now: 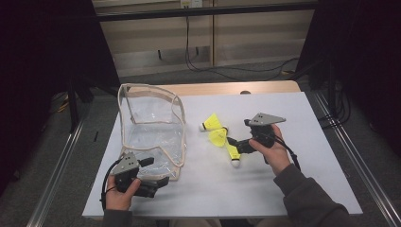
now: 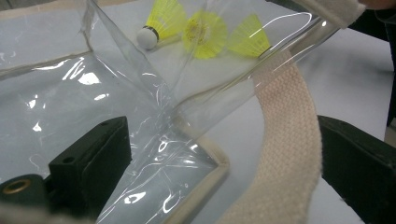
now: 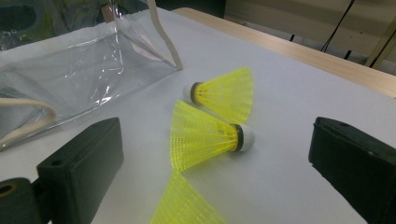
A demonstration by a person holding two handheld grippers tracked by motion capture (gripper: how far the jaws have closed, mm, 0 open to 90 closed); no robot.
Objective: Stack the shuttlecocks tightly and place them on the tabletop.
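Observation:
A clear plastic bag [image 1: 151, 127] with beige trim stands open on the white board, left of centre. Three yellow shuttlecocks lie to its right: one [image 1: 213, 123] farthest back, one [image 1: 218, 137] in the middle, one [image 1: 232, 152] nearest. My left gripper [image 1: 153, 172] is open at the bag's near corner. In the left gripper view that corner [image 2: 187, 158] and a woven strap [image 2: 289, 140] lie between the jaws. My right gripper [image 1: 242, 135] is open just right of the shuttlecocks. Its view has the nearest skirt [image 3: 187, 205] low between the jaws, the other two [image 3: 205, 135] [image 3: 224, 93] ahead.
The white board [image 1: 283, 179] covers a wooden table whose far edge [image 1: 227, 88] shows at the back. Metal rails [image 1: 56, 161] run along both sides on the floor. Cables [image 1: 222, 71] trail across the floor behind the table.

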